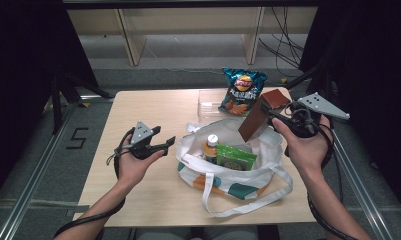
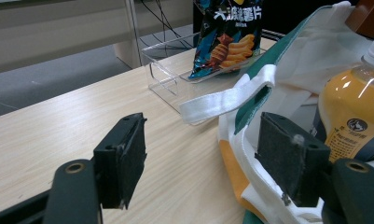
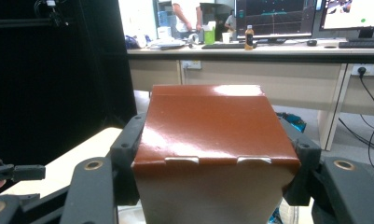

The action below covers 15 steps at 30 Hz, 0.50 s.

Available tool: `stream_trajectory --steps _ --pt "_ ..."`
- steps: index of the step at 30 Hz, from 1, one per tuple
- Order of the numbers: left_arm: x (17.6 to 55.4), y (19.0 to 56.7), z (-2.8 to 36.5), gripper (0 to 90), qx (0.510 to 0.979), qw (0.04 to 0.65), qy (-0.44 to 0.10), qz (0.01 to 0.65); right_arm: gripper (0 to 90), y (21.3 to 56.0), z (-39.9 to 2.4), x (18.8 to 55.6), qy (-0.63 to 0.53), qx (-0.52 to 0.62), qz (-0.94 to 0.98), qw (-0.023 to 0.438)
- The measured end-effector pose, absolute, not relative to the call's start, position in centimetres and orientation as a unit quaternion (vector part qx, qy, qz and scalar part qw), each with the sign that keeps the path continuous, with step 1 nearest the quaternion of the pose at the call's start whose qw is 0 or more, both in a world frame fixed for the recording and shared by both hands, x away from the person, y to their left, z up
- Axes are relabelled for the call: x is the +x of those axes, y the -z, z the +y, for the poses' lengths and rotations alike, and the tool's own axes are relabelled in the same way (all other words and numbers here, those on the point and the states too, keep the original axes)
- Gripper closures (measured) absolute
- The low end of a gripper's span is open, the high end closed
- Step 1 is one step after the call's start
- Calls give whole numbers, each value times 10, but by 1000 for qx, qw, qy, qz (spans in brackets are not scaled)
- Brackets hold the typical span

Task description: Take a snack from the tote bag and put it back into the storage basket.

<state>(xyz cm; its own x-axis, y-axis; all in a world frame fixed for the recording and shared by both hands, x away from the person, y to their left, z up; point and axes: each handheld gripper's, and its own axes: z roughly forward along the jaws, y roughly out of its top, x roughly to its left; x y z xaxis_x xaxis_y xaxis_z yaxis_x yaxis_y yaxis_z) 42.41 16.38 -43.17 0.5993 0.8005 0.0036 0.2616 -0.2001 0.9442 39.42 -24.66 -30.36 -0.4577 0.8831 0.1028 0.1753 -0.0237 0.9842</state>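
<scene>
— What carries everything here?

— A light wood-grain desk (image 1: pixel 138 190) standing on a grey floor (image 1: pixel 48 165).

— And what lies directly on it?

— A white tote bag (image 1: pixel 238 175) with green and orange patches sits right of the middle, its handles (image 1: pixel 223 200) trailing toward the near edge. Behind it, at the far edge, a clear plastic tray (image 1: pixel 208 107) rests on the wood, with a blue bag of chips (image 1: pixel 242 92) propped in it.

— The left half?

— Bare wood.

A glossy brown box (image 1: pixel 260 114), apparently cardboard, hangs tilted above the open tote bag (image 1: pixel 228 172).
</scene>
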Motion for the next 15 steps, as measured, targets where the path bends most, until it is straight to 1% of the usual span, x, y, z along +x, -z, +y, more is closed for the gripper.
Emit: stream_trajectory --steps 3,5,6,10,12,15 --pt "424 432 163 317 731 517 -259 363 396 301 -247 397 -579 414 628 314" --pt "424 432 163 317 731 517 -259 362 396 299 -247 396 -578 418 629 309" --pt "424 432 163 317 731 517 -259 362 396 298 -247 397 -580 412 628 314" --pt "424 432 163 317 730 518 -259 364 396 296 -248 398 -582 419 624 310" --pt "424 432 163 317 730 518 -259 363 396 295 -249 400 -580 415 624 318" --pt "425 432 163 316 729 522 -258 361 396 293 -250 401 -579 412 627 318"
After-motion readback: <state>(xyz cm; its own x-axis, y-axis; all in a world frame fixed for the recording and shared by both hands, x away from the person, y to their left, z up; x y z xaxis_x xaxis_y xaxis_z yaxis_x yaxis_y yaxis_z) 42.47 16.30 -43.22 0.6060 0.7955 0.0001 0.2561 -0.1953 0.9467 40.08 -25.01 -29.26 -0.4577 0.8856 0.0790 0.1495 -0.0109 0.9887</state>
